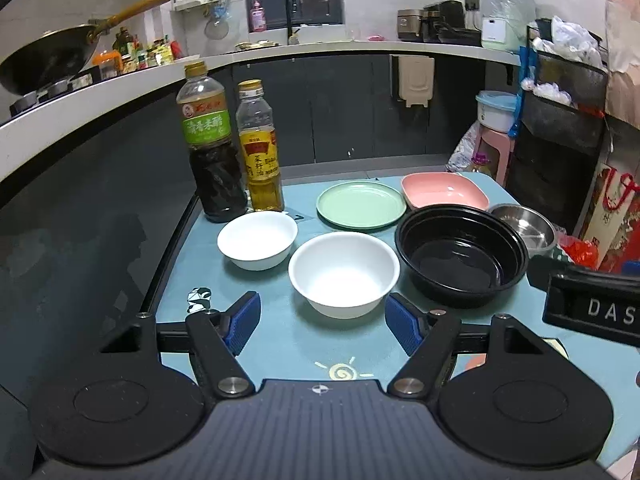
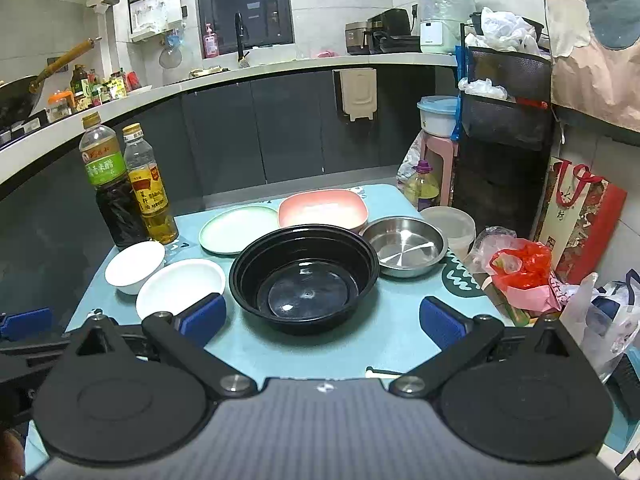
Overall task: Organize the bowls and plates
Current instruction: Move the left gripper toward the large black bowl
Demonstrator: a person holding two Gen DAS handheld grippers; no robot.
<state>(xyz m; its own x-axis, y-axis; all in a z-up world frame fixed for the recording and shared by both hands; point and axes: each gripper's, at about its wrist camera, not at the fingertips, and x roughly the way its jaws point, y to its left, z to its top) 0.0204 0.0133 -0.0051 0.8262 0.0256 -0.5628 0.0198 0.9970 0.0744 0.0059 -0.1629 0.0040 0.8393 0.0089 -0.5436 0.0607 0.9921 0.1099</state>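
On the blue table point(image 1: 280, 344) stand a larger white bowl point(image 1: 344, 274), a smaller white bowl point(image 1: 258, 240), a green plate point(image 1: 361, 205), a pink square dish point(image 1: 444, 190), a black bowl point(image 1: 462, 254) and a steel bowl point(image 1: 524, 230). My left gripper point(image 1: 322, 324) is open and empty, just short of the larger white bowl. My right gripper point(image 2: 322, 320) is open and empty, just in front of the black bowl point(image 2: 304, 276). The right wrist view also shows the white bowls point(image 2: 180, 286), green plate point(image 2: 236, 228), pink dish point(image 2: 322, 210) and steel bowl point(image 2: 404, 246).
A dark vinegar bottle point(image 1: 212, 148) and an oil bottle point(image 1: 260, 148) stand at the table's far left. A clear plastic tub point(image 2: 452, 224), plastic bags point(image 2: 520, 268) and a red gift bag point(image 2: 576, 216) sit at the right. The kitchen counter point(image 1: 320, 48) runs behind.
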